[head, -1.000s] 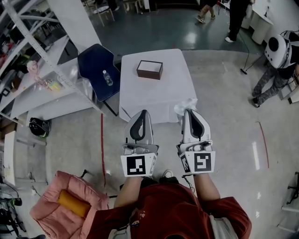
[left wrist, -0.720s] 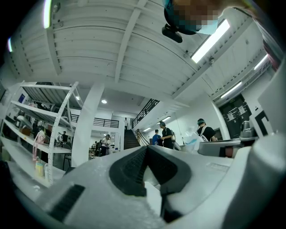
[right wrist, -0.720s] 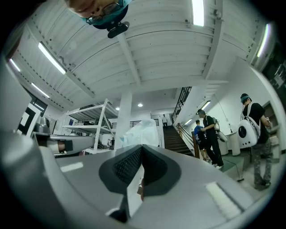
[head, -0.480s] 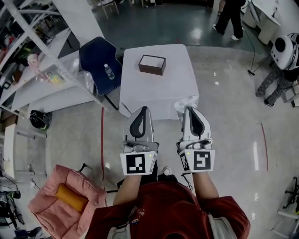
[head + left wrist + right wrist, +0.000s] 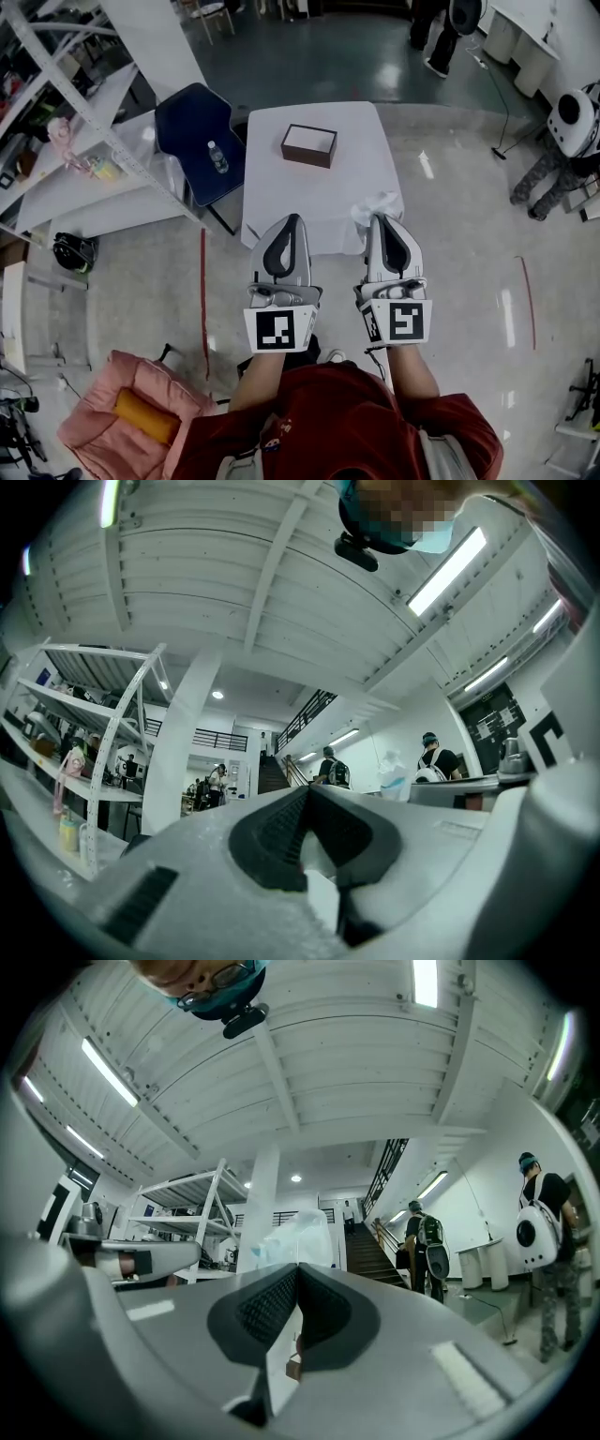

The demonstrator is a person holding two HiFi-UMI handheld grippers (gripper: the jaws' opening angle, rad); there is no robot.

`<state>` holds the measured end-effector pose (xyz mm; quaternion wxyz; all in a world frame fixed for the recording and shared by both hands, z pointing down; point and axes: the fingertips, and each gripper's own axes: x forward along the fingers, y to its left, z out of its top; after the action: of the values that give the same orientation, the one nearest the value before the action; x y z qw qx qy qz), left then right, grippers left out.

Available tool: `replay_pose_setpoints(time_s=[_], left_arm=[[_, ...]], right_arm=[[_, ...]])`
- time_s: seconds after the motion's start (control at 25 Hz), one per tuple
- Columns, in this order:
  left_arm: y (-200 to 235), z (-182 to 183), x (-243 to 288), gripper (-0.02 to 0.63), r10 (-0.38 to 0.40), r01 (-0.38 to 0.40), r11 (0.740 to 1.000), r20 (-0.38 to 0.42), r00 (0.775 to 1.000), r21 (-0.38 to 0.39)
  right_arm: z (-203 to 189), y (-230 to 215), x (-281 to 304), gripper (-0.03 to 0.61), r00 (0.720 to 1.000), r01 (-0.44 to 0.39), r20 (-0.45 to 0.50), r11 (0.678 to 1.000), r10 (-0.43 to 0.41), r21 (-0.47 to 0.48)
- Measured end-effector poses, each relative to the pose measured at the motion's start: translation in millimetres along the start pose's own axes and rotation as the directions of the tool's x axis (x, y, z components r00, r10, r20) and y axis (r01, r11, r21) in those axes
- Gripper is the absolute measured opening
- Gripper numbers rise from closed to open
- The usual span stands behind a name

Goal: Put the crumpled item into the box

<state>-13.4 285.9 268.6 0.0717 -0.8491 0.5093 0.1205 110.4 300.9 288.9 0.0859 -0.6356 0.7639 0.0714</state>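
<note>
In the head view both grippers are held out side by side over the floor, short of the white-clothed table. My right gripper is shut on the crumpled white item, which sticks out past its tips. The right gripper view shows the same crumpled item just above the closed right gripper. My left gripper is shut with nothing in it, and in its own view the left gripper has its pads meeting. The brown box, open with a white inside, stands on the table's far part.
A blue chair with a water bottle stands left of the table. White shelving fills the left side. A pink cushion lies on the floor at lower left. People stand to the right and at the back.
The head view has shifted a little, so the table and box sit slightly lower and further right. Both grippers keep their pose, and the crumpled item stays at the right gripper's tips.
</note>
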Motion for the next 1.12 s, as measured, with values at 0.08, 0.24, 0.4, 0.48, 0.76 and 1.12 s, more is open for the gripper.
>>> replay_pose_setpoints(time_s=[0.08,0.24,0.4,0.48,0.76,1.12], left_arm=[[15.8,-3.8,9.6,0.003,0.0,0.0,1.0,-0.002,1.0,-0.002],[50.1,-10.0,29.3,0.003,0.01,-0.01,1.0,0.004,1.0,-0.01],[74.1,-21.0,43.4,0.003,0.01,-0.01,1.0,-0.006,1.0,-0.017],[84.3,-23.6,50.2,0.003,0.001,-0.001,1.0,0.001,1.0,-0.022],[143.2,-23.2,84.0,0.003,-0.013,0.013,1.0,0.0,1.0,-0.027],[175.3,-26.8,95.3,0.003,-0.036,0.036,0.999,0.011,0.999,-0.025]], right_arm=[[-3.6,6.7,17.3,0.003,1.0,-0.001,-0.001,1.0,0.001,-0.004],[-11.1,20.6,53.7,0.003,1.0,-0.006,-0.005,1.0,0.006,-0.019],[-21.0,30.2,78.1,0.003,1.0,0.0,-0.014,0.999,-0.001,-0.033],[-25.8,33.8,88.3,0.003,1.0,0.007,-0.018,0.999,-0.007,-0.039],[-27.4,60.1,148.8,0.003,0.999,0.028,-0.029,0.998,-0.03,-0.064],[-31.9,76.4,179.3,0.003,0.999,0.047,-0.024,0.996,-0.049,-0.077]])
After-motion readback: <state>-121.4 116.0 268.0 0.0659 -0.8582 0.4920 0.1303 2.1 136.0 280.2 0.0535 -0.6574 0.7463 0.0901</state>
